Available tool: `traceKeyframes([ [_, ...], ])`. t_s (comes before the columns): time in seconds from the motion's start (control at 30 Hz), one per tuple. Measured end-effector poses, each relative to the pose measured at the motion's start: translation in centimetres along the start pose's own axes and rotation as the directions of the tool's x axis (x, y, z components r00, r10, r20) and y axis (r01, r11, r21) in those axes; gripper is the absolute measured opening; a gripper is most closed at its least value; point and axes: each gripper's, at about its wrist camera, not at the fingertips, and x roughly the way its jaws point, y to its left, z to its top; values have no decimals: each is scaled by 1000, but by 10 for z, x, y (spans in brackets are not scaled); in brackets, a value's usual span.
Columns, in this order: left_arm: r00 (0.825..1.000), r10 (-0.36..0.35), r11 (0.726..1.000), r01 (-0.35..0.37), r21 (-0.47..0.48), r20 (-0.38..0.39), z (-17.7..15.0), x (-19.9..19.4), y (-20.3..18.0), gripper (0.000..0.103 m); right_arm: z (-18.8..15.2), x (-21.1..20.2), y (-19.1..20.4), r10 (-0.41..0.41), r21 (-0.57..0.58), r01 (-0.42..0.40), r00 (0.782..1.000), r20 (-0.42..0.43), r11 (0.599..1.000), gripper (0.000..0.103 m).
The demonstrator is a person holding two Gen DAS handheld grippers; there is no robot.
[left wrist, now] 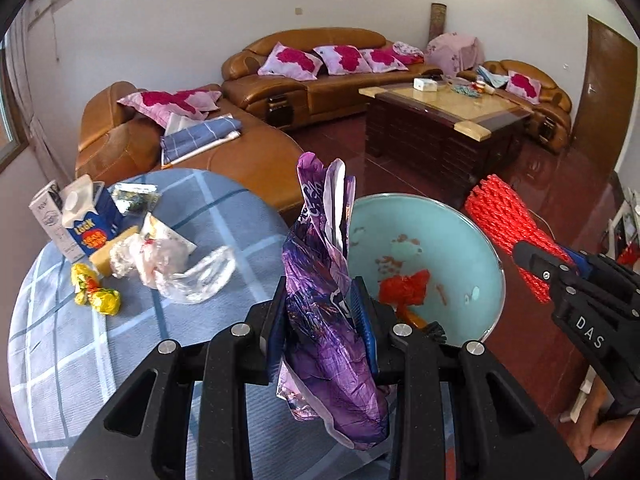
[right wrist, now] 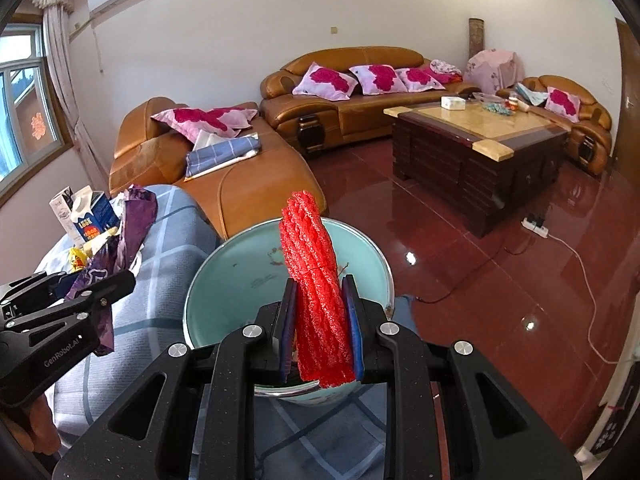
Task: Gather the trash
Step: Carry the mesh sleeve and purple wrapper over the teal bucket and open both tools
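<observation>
My left gripper (left wrist: 325,320) is shut on a crumpled purple wrapper (left wrist: 320,280) and holds it at the near left rim of a light blue bin (left wrist: 484,256). The bin holds red and orange scraps (left wrist: 404,290). My right gripper (right wrist: 319,320) is shut on a red foam net (right wrist: 316,280), held upright over the bin's near rim (right wrist: 192,304). In the left wrist view the net (left wrist: 508,224) hangs to the right of the bin. More trash lies on the round table (left wrist: 80,340): a blue carton (left wrist: 94,220), clear plastic bags (left wrist: 176,264), yellow wrappers (left wrist: 96,292).
The table has a blue checked cloth. An orange leather sofa (right wrist: 248,184) stands just behind the table and bin. A dark wooden coffee table (right wrist: 480,152) stands on the red tiled floor (right wrist: 500,280). A white power strip with cables (right wrist: 536,226) lies on the floor at the right.
</observation>
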Motion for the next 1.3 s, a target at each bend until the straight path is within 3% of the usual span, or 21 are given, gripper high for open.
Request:
traceKeyframes([
  [0.73,992,-31,999,33,13,-124,1,63,-14,31,-4,58,-13,-22,26,25,991,-130,999,24],
  [0.83,990,-31,999,34,16,-139,1,70,-16,31,-2,62,-11,-1,21,4,990,-140,1000,29],
  [0.97,988,-31,999,34,17,-152,-1,78,-17,32,-4,62,-12,3,19,-1,991,-132,1000,49],
  [1.3,984,-25,999,29,17,-175,-1,90,-22,38,-1,53,-31,-40,87,49,994,-100,995,50],
])
